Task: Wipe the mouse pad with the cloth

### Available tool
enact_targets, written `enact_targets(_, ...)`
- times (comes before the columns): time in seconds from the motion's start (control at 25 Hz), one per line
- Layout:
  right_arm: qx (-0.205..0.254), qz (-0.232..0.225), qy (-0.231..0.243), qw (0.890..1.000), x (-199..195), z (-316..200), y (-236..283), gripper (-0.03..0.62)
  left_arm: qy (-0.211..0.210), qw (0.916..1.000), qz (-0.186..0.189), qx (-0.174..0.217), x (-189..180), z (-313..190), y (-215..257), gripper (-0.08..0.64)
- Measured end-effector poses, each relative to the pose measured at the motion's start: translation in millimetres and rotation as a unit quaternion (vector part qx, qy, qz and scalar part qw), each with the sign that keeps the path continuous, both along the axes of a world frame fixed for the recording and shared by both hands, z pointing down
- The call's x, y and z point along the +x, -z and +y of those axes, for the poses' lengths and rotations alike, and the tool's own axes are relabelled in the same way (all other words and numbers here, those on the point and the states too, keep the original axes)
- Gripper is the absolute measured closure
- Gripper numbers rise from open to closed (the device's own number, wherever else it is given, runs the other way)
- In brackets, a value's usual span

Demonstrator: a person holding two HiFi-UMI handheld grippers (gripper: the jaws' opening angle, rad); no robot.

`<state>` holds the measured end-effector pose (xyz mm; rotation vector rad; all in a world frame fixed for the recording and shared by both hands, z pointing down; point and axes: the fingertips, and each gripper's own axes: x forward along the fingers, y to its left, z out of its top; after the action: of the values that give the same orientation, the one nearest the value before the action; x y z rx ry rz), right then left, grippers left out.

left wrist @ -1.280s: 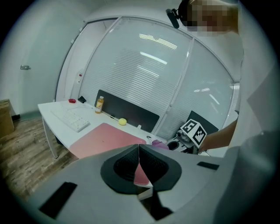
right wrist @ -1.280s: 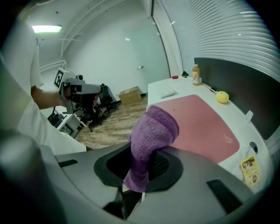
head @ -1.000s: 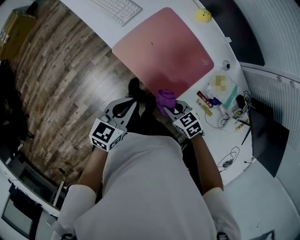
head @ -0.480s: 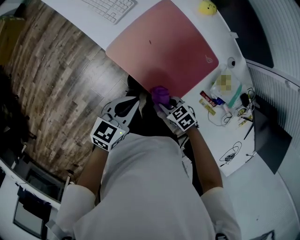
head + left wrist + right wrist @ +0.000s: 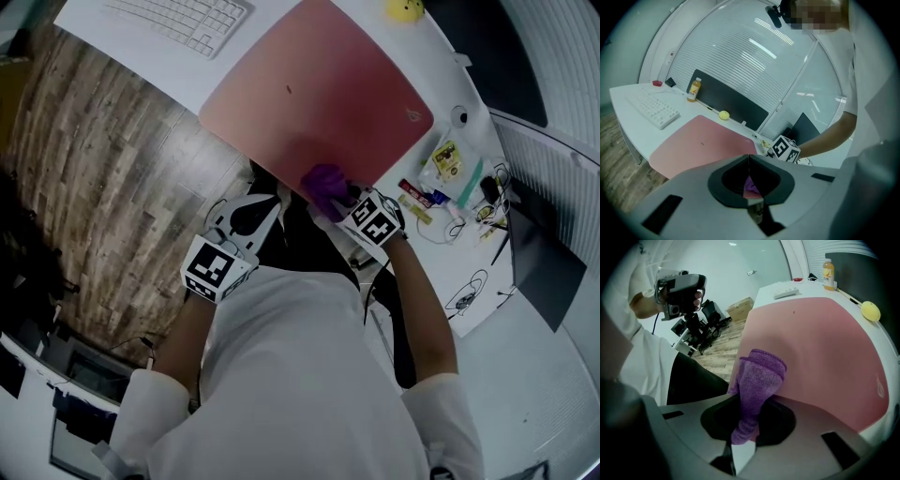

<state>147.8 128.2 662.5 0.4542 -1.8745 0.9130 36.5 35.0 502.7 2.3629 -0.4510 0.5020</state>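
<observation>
A large pink mouse pad [image 5: 319,94] [image 5: 820,343] [image 5: 698,145] lies on the white desk [image 5: 141,52]. My right gripper [image 5: 342,202] [image 5: 750,404] is shut on a folded purple cloth [image 5: 325,184] [image 5: 757,380], whose free end rests on the pad's near edge. My left gripper [image 5: 262,211] [image 5: 749,161] is off the desk's front edge, to the left of the cloth, with its jaws together and nothing between them. Through its jaws a bit of the purple cloth [image 5: 751,186] shows.
A white keyboard [image 5: 178,19] [image 5: 651,110] lies left of the pad. A yellow ball [image 5: 403,9] [image 5: 870,310] sits at the pad's far side, with an orange bottle [image 5: 694,89] [image 5: 828,273] beyond. Small packets and cables [image 5: 450,187] clutter the desk on the right. Wooden floor [image 5: 103,178] lies below.
My right gripper has carried the cloth forward, from just off the desk edge onto the pad's near edge. The left gripper has stayed about where it was.
</observation>
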Motion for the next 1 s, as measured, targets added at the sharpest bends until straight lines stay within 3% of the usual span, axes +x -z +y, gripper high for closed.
enact_targets(0.24, 0.006, 0.032, 0.018, 0.999, 23, -11, -1, 0.508, -0.012, 0.9993, 0.015, -0.031, 3, -13, -8, 0.541)
enact_targets(0.64, 0.023, 0.074, -0.014, 0.997, 72, -41, -4, 0.508, -0.038, 0.9988, 0.015, -0.029, 11, -24, -15, 0.541)
enact_targets(1.0, 0.034, 0.097, -0.032, 0.994, 118, -75, -7, 0.508, -0.029, 0.9990, 0.013, -0.030, 32, -18, -19, 0.541)
